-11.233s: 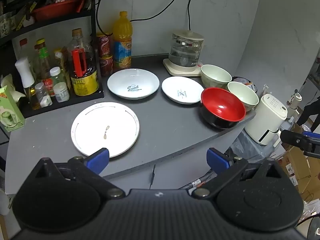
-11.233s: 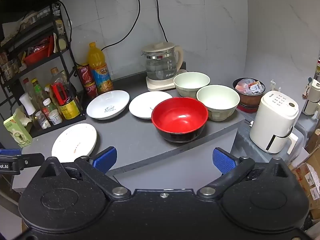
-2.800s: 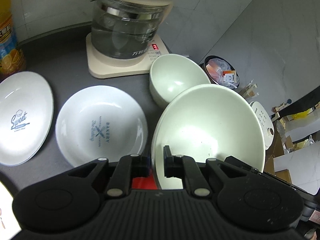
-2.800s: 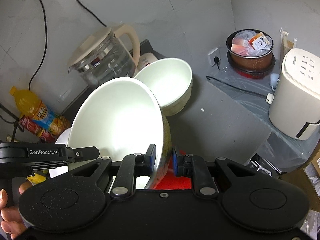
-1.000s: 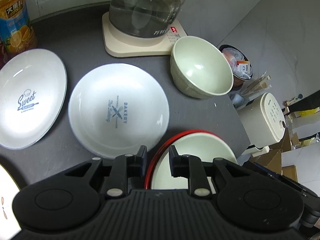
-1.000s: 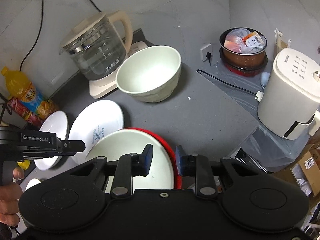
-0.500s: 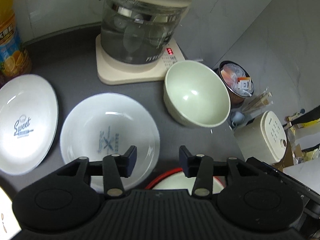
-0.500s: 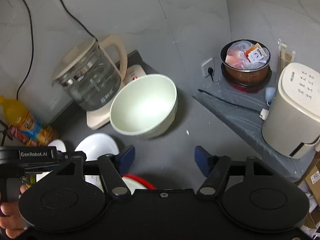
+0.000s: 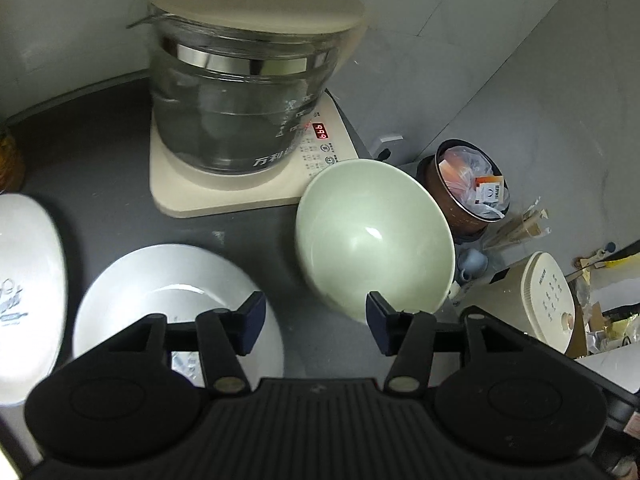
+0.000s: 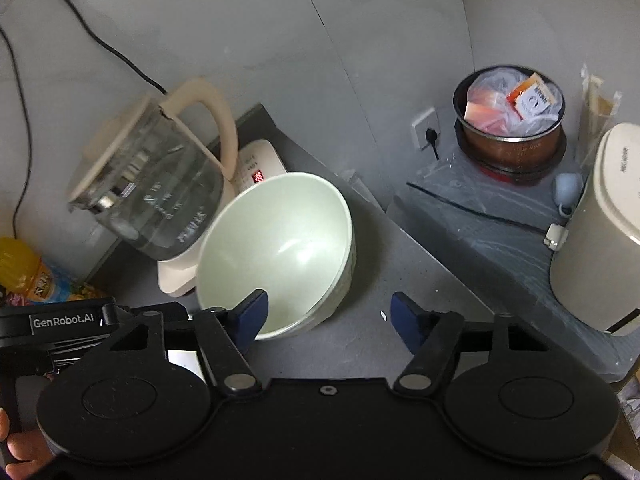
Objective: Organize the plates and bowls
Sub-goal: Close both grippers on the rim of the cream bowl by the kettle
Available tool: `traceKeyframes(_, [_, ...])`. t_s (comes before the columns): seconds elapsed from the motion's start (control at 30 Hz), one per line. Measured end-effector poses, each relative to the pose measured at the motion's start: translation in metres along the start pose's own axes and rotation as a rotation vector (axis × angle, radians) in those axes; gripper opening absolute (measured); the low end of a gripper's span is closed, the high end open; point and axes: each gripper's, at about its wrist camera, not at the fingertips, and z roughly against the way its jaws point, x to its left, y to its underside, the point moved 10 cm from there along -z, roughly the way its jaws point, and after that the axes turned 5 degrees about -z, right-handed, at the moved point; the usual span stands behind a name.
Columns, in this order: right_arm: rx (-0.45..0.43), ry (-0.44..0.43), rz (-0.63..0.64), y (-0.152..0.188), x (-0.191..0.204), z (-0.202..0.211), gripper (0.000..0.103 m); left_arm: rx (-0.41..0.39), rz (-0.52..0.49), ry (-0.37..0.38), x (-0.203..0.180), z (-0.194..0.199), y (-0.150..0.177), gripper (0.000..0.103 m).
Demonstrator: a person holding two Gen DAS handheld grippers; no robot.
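Note:
A pale green bowl [image 9: 374, 236] stands on the grey counter [image 9: 100, 152] beside the kettle base; it also shows in the right wrist view [image 10: 276, 252]. My left gripper [image 9: 314, 326] is open and empty, its right finger at the bowl's near rim. My right gripper [image 10: 328, 316] is open and empty, its left finger over the bowl's near rim. A white bakery plate [image 9: 160, 288] lies at lower left, and a white "Sweet" plate [image 9: 28, 276] at the far left. The red bowl is hidden below the grippers.
A glass kettle [image 9: 244, 92] on a cream base [image 9: 224, 192] stands behind the bowl. Off the counter's right edge are a brown pot of packets [image 10: 510, 120] and a cream appliance [image 10: 600, 232]. An orange drink bottle [image 10: 24, 272] is at left.
Both grippers let go of the larger pale bowl, now nested in the red bowl, opened wide, and moved forward toward the remaining pale green bowl by the kettle.

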Motion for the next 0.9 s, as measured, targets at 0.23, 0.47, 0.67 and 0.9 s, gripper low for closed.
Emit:
traceKeyframes(0.23, [0.062,-0.013,-0.038,-0.005,-0.009,-0.033,0.054,0.033,0.014,-0.008,-0.001,-0.034,-0.009,0.053])
traceKeyframes(0.47, [0.104,-0.009,-0.030,-0.009,-0.008,-0.058,0.050,0.097,0.021,-0.026,0.003,-0.064,-0.009,0.050])
traceKeyframes(0.67, [0.145,0.008,-0.034,-0.006,-0.006,-0.073,0.040,0.119,0.041,-0.023,0.004,-0.080,-0.006,0.040])
traceKeyframes(0.9, [0.171,0.018,-0.009,0.001,-0.004,-0.082,0.025,0.117,0.069,-0.005,0.003,-0.084,-0.001,0.019])
